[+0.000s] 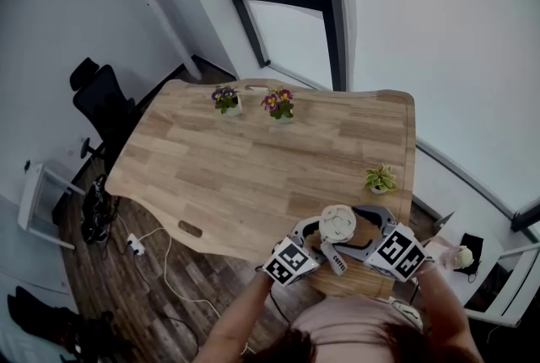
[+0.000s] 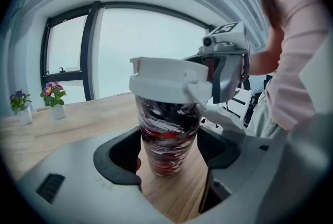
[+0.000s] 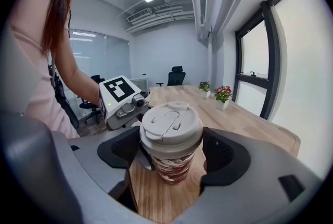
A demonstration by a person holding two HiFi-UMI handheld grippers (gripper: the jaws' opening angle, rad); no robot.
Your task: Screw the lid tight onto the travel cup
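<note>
The travel cup [image 2: 166, 134], marbled red, black and white, stands upright on the wooden table [image 1: 253, 167] near its front edge. A white lid [image 3: 171, 124] with a flip tab sits on top of it, and it shows from above in the head view [image 1: 337, 224]. My left gripper [image 2: 169, 152] is shut on the cup's lower body, a pad pressing each side. My right gripper [image 3: 174, 150] is shut on the lid, with its jaws against the rim. Each gripper shows in the other's view: the right gripper [image 2: 223, 61] at the lid, the left gripper [image 3: 122, 98] behind the cup.
Two flower pots [image 1: 225, 100] [image 1: 279, 104] stand at the table's far edge and a small green plant [image 1: 380, 180] near its right edge. A black office chair [image 1: 101, 95] is off the left side. Cables [image 1: 148, 243] lie on the floor.
</note>
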